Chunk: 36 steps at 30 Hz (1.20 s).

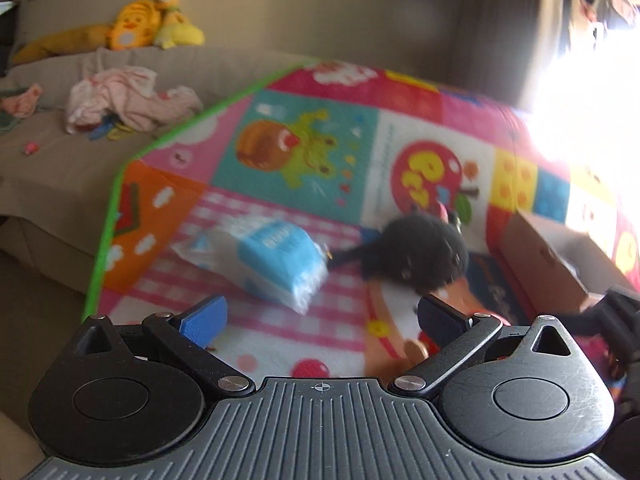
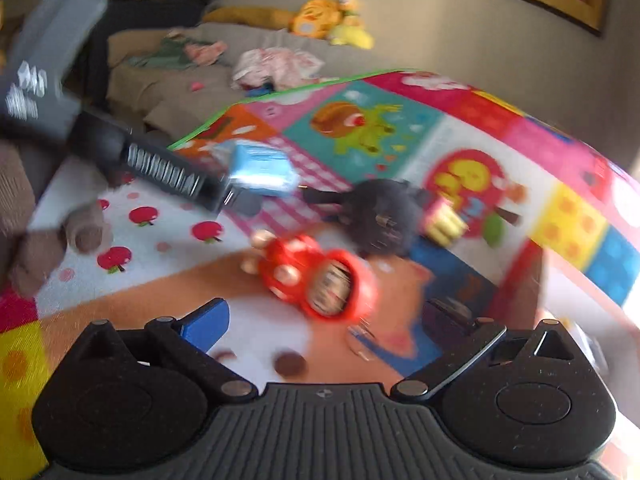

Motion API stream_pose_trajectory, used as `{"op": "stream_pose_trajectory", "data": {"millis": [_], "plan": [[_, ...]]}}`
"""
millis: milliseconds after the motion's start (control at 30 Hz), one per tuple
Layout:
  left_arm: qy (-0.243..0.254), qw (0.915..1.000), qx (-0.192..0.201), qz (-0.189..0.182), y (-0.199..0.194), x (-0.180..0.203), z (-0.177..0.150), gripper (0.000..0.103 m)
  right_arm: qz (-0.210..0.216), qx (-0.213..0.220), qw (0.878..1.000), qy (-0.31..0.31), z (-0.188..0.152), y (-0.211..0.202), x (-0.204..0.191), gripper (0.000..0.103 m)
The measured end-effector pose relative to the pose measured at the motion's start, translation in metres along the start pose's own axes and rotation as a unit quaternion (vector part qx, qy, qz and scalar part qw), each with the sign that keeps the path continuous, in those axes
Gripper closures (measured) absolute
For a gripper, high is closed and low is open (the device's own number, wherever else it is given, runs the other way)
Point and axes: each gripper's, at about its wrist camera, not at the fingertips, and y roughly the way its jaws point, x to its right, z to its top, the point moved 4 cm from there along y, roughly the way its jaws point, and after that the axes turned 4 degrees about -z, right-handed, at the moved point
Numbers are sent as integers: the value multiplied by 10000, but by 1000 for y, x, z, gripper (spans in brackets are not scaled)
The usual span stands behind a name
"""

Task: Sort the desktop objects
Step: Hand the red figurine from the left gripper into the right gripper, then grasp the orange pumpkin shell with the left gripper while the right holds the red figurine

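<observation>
A blue and white tissue pack (image 1: 276, 262) lies on the colourful play mat (image 1: 304, 148), with a black fuzzy thing (image 1: 420, 252) to its right. My left gripper (image 1: 322, 320) is open and empty just short of the pack. In the right wrist view a red toy (image 2: 320, 276) lies on the mat just ahead of my open, empty right gripper (image 2: 326, 326). Beyond it lie the black fuzzy thing (image 2: 380, 216), a small yellow item (image 2: 444, 222) and the tissue pack (image 2: 262, 170). The left gripper's body (image 2: 152, 164) reaches in from the left. Both views are blurred.
A cardboard box (image 1: 560, 260) stands at the mat's right. A beige sofa (image 1: 60, 160) behind holds crumpled pink clothes (image 1: 128, 98) and yellow plush toys (image 1: 152, 24). Bright glare fills the right side. A brown coin-like disc (image 2: 290, 364) lies near the right gripper.
</observation>
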Motion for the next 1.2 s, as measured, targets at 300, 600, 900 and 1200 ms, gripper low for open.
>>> {"op": "stream_pose_trajectory", "data": {"millis": [300, 600, 900, 1200], "plan": [[-362, 9989, 296, 34, -16, -25, -7, 0, -345, -616, 9914, 1098, 19, 55, 2, 0], [-332, 9994, 122, -62, -18, -19, -18, 0, -40, -432, 9930, 1099, 7, 29, 13, 7], [334, 9958, -277, -806, -4, 57, -30, 0, -35, -114, 9939, 1100, -50, -90, 49, 7], [1612, 9659, -1121, -1690, 11, 179, -81, 0, -1201, -588, 9658, 2224, -139, -124, 114, 7]]}}
